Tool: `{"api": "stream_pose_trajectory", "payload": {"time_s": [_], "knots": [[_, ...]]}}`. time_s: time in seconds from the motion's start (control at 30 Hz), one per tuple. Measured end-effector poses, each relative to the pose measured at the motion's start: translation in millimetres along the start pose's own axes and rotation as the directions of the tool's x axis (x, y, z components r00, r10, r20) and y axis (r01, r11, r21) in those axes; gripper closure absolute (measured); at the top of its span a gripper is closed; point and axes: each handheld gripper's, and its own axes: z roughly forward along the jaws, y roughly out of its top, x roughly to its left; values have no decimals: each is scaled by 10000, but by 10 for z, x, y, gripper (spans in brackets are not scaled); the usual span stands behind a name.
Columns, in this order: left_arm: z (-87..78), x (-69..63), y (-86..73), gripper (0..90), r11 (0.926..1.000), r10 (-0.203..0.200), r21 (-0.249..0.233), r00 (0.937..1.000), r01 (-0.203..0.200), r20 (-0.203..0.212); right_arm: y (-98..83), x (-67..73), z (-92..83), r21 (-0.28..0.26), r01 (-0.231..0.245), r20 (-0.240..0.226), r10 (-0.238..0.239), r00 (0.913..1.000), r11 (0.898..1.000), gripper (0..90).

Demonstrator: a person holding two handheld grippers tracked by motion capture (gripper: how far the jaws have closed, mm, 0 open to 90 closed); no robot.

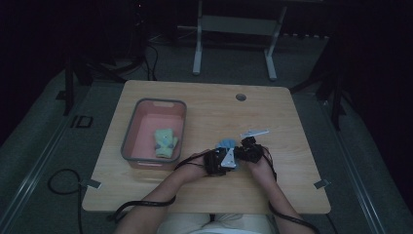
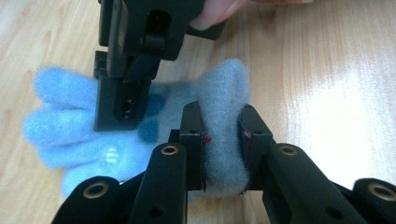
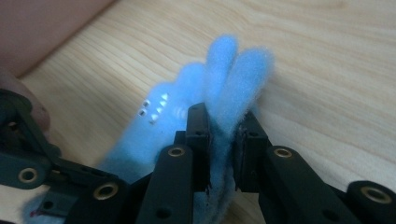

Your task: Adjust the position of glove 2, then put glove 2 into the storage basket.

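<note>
No words, brands or numbers can be read anywhere. The blue glove [image 3: 187, 116] bears only small white triangle and square marks, toward ten o'clock of its middle.

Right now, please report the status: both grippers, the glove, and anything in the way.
Left gripper shut on blue glove. Right gripper shut on its fingers end. Glove on table, right of pink bin. Nothing in the way.

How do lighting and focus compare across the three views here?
High view: dim, room nearly black, wooden table underexposed. Left gripper view: bright, window-like glare on the wood at right, fuzzy light-blue glove sharp at the jaws, its fingers blurred. Right gripper view: well lit, glove soft, printed marks overexposed.
</note>
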Motion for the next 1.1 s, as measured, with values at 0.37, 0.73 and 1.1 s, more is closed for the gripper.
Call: {"api": "stream_pose_trajectory", "payload": {"time_s": [0.37, 0.73, 1.1], "knots": [[-381, 128, 198, 758, 9996, 268, 59, 9994, -267, -218, 255, 109, -279, -826, 291, -359, -321, 9988, 9962, 794], [-606, 223, 200, 759, 9997, 160, 198, 9999, -159, -54, 388, 200, -311, -1056, 365, -633, -434, 9971, 9937, 795], [-877, 325, 168, 760, 9991, 168, 392, 9993, -155, -344, 643, 374, -304, -1238, 701, -729, -795, 9942, 9898, 795]]}}
